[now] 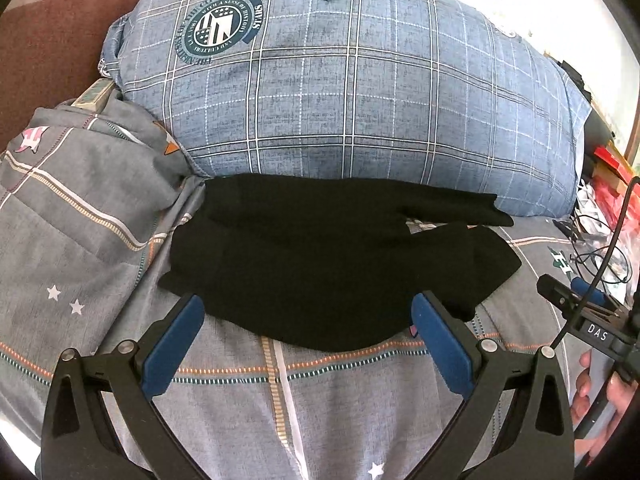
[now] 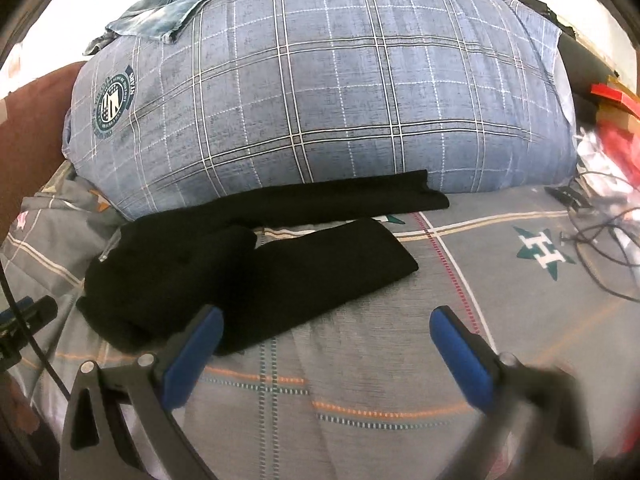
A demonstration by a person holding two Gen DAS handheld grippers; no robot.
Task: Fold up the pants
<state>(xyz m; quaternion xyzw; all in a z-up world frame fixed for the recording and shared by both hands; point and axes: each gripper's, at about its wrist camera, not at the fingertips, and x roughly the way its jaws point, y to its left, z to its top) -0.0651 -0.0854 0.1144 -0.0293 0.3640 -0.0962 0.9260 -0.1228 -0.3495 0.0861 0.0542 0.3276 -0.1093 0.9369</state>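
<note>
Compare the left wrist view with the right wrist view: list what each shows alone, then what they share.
Left wrist only: the left hand-held gripper, open above the black pants' near edge, and the person's hand.
Right wrist only: the right hand-held gripper, open over the grey bedsheet, and the sheet's star logo.
Both: the pants, the blue plaid pillow behind them, the denim piece on it.
</note>
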